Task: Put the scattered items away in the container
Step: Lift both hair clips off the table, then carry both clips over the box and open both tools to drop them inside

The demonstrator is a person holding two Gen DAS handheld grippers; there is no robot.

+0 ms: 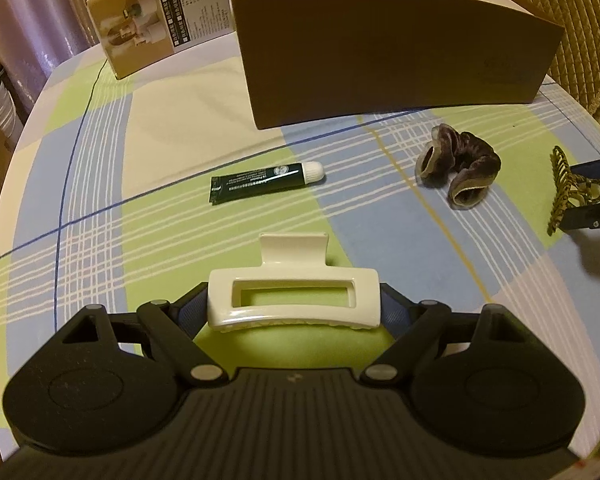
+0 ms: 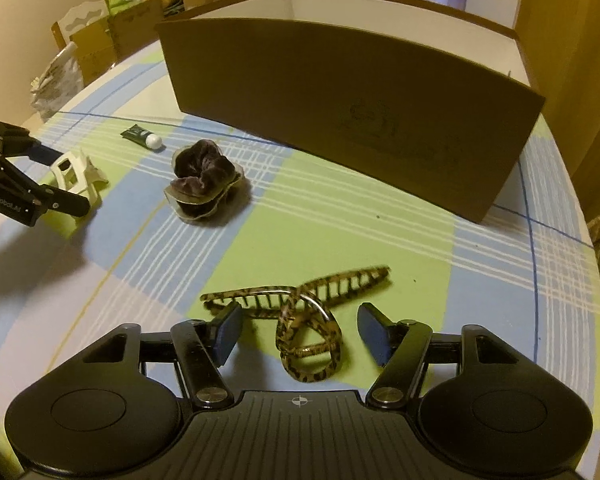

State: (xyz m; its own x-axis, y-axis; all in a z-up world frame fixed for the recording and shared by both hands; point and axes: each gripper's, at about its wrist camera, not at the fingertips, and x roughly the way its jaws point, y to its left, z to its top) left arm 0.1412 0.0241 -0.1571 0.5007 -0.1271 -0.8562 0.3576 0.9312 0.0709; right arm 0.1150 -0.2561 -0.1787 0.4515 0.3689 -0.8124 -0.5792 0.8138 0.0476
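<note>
On the worktop, covered by a plaid cloth of green, blue and cream, I had four loose items in front of the brown box, all outside it.

Left gripper: its fingers were closed on the two ends of the white clip, which lay flat across my view. From the right wrist view the clip sat between the left gripper's two fingers; I could not tell whether it was lifted off the cloth or resting on it.

Right gripper: fingers wide open, holding nothing. The leopard clip lay on the cloth between them, its handle loop nearest the camera and its toothed arms spread away; neither blue pad appeared to touch the loop. In the left wrist view the same clip showed at the far right edge, with the right gripper around it.

Between the two grippers and nearer the box lay the brown scrunchie, apart from both clips. The dark green tube with a white cap lay flat left of the scrunchie, cap pointing toward it.

A printed carton stood upright left of the brown box, at the worktop's far edge.
</note>
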